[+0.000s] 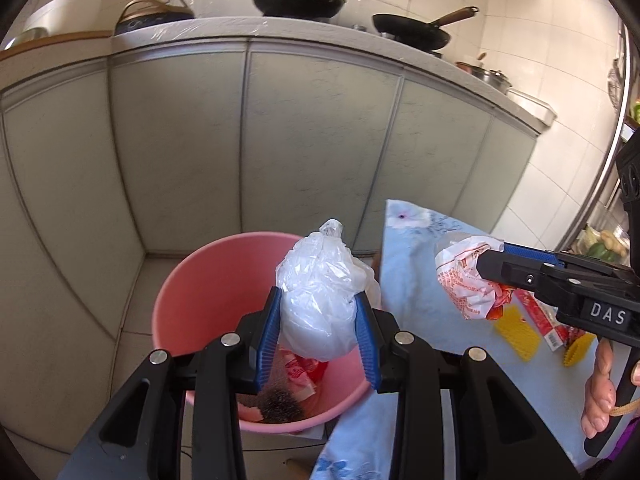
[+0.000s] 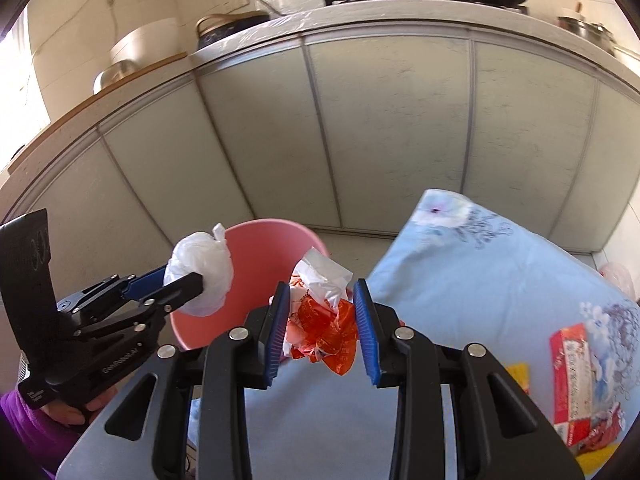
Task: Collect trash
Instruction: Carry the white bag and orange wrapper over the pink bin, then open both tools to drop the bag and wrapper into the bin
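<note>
**Both grippers loaded, bucket just ahead**

Here the left gripper (image 1: 318, 322) was part-closed, its blue pads pressed on a crumpled white plastic bag (image 1: 320, 296) held above the near rim of the round pink plastic bucket (image 1: 192, 280). The right gripper (image 2: 320, 330) was likewise part-closed on a scrunched orange-and-white printed wrapper (image 2: 320, 320), held over the left edge of the table with the pale blue flowered cloth (image 2: 480, 272), just right of the bucket. Red and white scraps (image 1: 300, 372) already lay in the bucket's bottom. Further right on the cloth lay a red printed packet (image 2: 570, 376) and yellow pieces (image 1: 516, 332), not yet collected. Beyond stood grey cabinet doors (image 1: 320, 140).

To do this step well, each load probably wanted carrying fully past the rim before the jaws opened; the light bag might cling to a pad or drift, so a low release over the centre seemed safest.
</note>
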{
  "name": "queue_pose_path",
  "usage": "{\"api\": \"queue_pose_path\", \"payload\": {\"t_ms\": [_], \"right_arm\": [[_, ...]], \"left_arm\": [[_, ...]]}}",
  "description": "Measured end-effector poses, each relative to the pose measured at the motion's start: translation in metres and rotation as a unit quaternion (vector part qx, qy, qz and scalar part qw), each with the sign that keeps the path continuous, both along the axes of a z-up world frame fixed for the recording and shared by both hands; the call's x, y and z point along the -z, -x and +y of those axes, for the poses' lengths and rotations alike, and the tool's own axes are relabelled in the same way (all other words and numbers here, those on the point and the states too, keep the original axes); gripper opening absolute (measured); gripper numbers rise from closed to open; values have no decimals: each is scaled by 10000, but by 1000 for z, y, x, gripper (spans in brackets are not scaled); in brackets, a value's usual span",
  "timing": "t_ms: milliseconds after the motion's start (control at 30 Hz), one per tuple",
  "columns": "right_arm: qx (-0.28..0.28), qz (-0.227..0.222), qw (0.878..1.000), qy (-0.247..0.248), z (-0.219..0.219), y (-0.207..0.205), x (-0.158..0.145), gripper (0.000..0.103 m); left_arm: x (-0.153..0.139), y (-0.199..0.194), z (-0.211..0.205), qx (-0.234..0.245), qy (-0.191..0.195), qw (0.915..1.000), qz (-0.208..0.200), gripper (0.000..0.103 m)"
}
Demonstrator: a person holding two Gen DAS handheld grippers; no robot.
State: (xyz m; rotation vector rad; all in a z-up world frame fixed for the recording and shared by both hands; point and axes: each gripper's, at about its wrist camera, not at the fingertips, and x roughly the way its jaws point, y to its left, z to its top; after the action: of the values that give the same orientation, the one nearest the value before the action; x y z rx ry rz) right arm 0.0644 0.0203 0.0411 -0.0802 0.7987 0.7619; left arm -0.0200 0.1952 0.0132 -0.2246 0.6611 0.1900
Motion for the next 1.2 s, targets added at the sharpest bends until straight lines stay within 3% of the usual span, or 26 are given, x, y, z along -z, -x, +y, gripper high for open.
{"api": "queue_pose_path", "payload": {"t_ms": [367,1200], "right_arm": [[-461,55,9988,149,48,1,8,33],[-556,668,9960,204,78,-12,45,33]], "left_arm": [[15,6,23,-344,52,9992,213,34],[44,3,35,-552,183,9960,676,35]]}}
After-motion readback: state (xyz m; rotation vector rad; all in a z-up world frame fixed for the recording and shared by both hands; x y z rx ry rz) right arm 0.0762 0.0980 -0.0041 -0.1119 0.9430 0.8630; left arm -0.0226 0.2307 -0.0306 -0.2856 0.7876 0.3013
